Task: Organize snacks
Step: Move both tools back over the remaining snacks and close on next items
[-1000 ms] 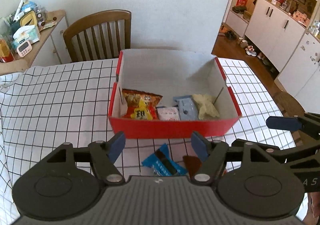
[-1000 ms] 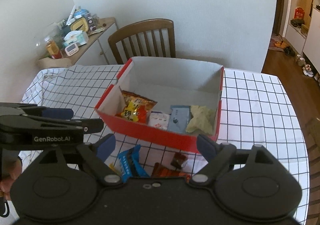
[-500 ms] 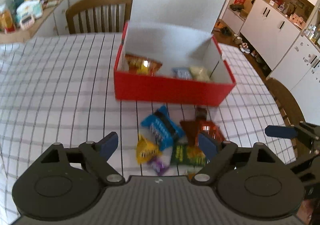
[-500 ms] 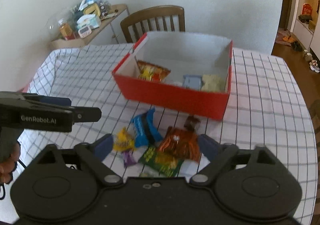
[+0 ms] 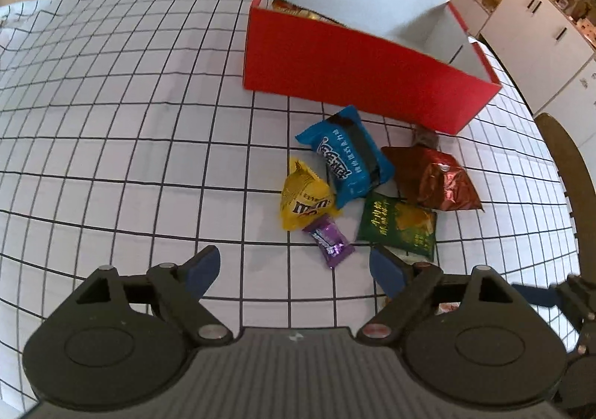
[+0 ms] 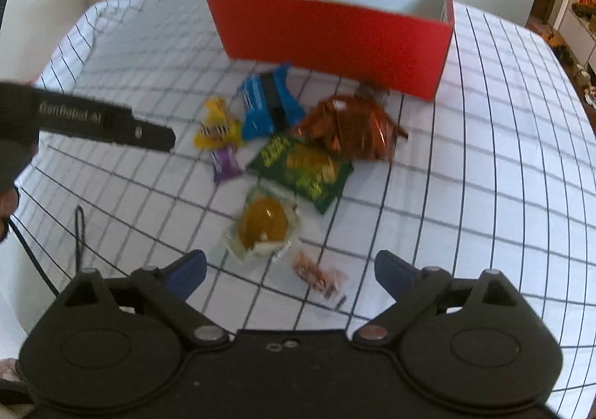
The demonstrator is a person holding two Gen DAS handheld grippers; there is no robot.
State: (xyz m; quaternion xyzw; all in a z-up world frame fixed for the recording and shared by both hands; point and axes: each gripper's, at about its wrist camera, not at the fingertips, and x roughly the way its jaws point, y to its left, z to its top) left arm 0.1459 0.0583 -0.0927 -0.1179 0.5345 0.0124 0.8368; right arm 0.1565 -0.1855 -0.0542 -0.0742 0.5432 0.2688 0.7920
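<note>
Loose snacks lie on the checked cloth (image 5: 111, 143) just before the red box (image 5: 357, 72): blue pack (image 5: 346, 158), yellow pouch (image 5: 303, 195), purple candy (image 5: 329, 240), green bag (image 5: 398, 225), brown bag (image 5: 432, 176). Left gripper (image 5: 294, 270) and right gripper (image 6: 290, 270) hover above them; the right's jaws have just narrowed slightly, yet both stand wide and hold nothing.

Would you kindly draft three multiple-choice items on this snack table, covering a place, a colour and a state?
1. Where does the blue packet lie?
A. Inside the box
B. On the cloth before the red box
C. On a chair

2. What colour is the small wrapped candy beside the yellow packet?
A. Purple
B. White
C. Orange

3. How do the left tongs stand?
A. Shut on a packet
B. Shut, empty
C. Open, empty

Key: 1 B, it rests on the checked cloth outside the box; 2 A, its wrapper is purple; 3 C, nothing is between the spread pads.
</note>
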